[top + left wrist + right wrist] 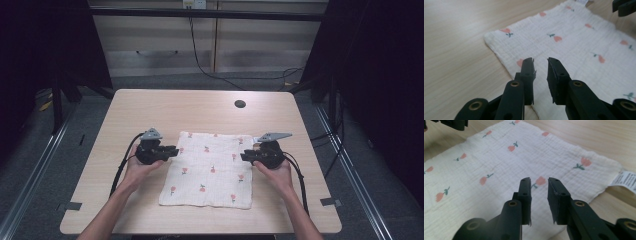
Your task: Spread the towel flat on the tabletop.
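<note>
1. While the flowered cloth (209,170) lies flat on the bench (150,107), nothing is folded yet.
2. Left gripper (540,63) and right gripper (539,182) hang over opposite edges, fingers apart, holding nothing.
3. Grabbing and folding are left.

High view: fixed above near side, looks fwd & down on whole table (150,107). Left & right gripper views: close, low, along own jaws, facing inward over the floral cloth (210,170), shared by all three.

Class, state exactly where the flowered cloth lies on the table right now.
In the high view the flowered cloth lies flat on the table, near the person's edge, between the left gripper and right gripper.
</note>
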